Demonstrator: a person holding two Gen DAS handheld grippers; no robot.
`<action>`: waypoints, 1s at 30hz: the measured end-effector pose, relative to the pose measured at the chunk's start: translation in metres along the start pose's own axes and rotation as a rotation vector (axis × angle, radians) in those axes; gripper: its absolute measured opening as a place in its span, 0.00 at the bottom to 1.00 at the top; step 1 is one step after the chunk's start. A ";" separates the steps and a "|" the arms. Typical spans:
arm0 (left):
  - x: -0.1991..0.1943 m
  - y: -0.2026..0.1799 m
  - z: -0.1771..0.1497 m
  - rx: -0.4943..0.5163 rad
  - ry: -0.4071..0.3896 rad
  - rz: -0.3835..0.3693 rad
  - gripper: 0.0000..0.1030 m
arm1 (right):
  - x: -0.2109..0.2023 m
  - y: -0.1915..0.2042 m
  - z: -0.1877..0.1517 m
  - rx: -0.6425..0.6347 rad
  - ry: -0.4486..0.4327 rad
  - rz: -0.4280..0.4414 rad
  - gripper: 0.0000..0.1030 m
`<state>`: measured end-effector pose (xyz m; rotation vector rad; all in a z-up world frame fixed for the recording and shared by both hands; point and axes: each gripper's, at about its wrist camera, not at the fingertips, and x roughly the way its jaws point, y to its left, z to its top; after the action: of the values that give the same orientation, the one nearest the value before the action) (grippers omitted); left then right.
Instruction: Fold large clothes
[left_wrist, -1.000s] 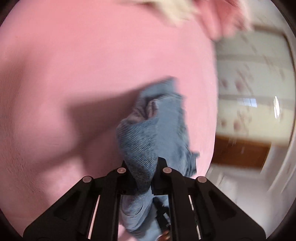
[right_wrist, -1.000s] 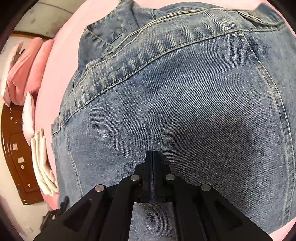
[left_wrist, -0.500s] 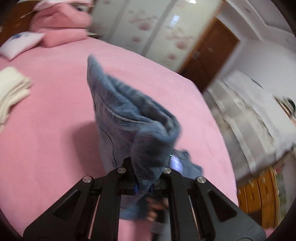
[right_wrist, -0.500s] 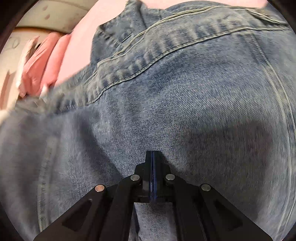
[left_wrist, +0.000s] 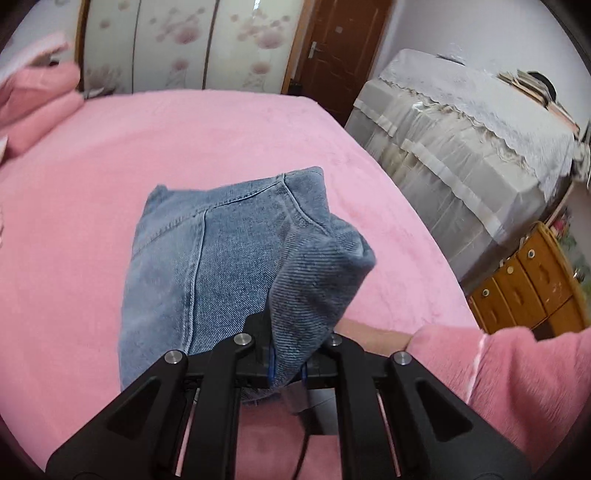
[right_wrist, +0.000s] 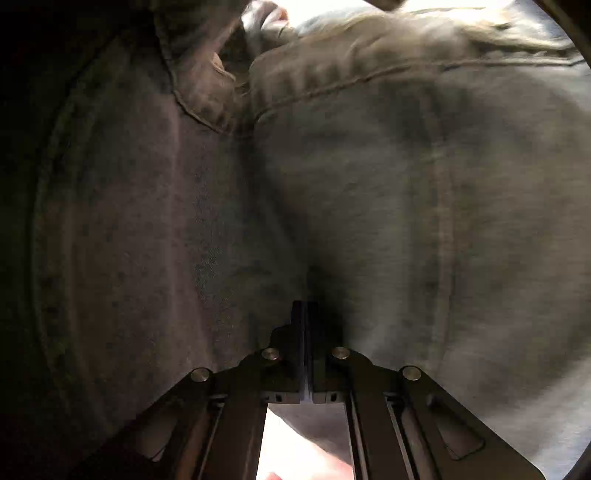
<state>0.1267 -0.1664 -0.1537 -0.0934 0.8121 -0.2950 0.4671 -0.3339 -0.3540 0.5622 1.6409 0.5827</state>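
A pink bed cover (left_wrist: 92, 206) is spreading across the left wrist view, and blue jeans (left_wrist: 221, 258) are lying draped over it, one bunched end lifted. The left gripper (left_wrist: 288, 365) is clamping that bunched denim between its fingers. The right gripper (right_wrist: 304, 332) is sitting fully closed against the shadowed jeans (right_wrist: 406, 203), possibly pinching a thin fold. A pink sleeve (left_wrist: 517, 376) is showing at lower right.
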 end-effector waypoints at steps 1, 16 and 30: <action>0.001 -0.008 0.003 0.015 -0.009 0.015 0.05 | -0.010 -0.002 0.001 -0.014 0.002 -0.019 0.00; 0.097 -0.054 -0.013 0.153 0.148 0.088 0.06 | -0.196 -0.085 0.023 0.019 -0.352 -0.181 0.11; 0.105 -0.115 -0.078 0.450 0.468 -0.111 0.46 | -0.235 -0.144 -0.097 0.191 -0.266 0.002 0.71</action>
<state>0.1125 -0.3046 -0.2582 0.3663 1.1854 -0.6114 0.3976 -0.6023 -0.2613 0.7485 1.4507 0.3371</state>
